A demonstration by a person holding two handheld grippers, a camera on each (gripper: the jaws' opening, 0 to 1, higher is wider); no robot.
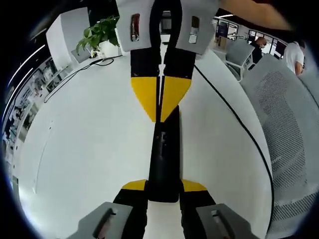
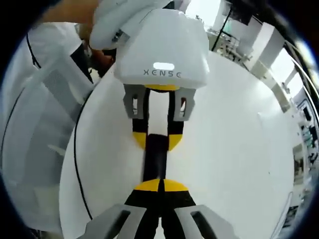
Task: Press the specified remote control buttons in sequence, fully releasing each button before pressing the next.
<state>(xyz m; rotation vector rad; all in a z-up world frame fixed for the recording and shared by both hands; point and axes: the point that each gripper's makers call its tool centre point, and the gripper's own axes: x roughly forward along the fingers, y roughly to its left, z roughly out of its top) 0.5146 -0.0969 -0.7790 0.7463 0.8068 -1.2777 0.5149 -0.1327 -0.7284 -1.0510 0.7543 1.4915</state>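
Yellow-tipped jaws of the left gripper (image 1: 163,186) rise nearest the lens in the left gripper view, set on either side of the near end of the remote (image 1: 164,159), clamped on it as far as I can judge. That remote, a long black bar, lies on the white table (image 1: 89,149) and runs straight away from those jaws. At the remote's far end the right gripper (image 1: 160,107) comes in from the opposite side, its two yellow pads pressed together into one point that meets the remote's top face, about where the buttons would be; the buttons themselves are too dark to make out.

From the right gripper view the same layout reads in reverse: the right gripper (image 2: 160,185) has its jaws together at the near end of the remote (image 2: 155,154), and the left gripper (image 2: 156,138) straddles the remote's far end under its white housing.

Beyond the remote a black cable (image 1: 234,114) trails across the table, a plant (image 1: 99,32) stands at the table's far edge, and a mesh chair (image 1: 284,129) sits beside the cable.

My judgement: a press is in hand, with the remote steadied and the closed tip on it. How many presses of the sequence are finished cannot be told; release and any later buttons remain.
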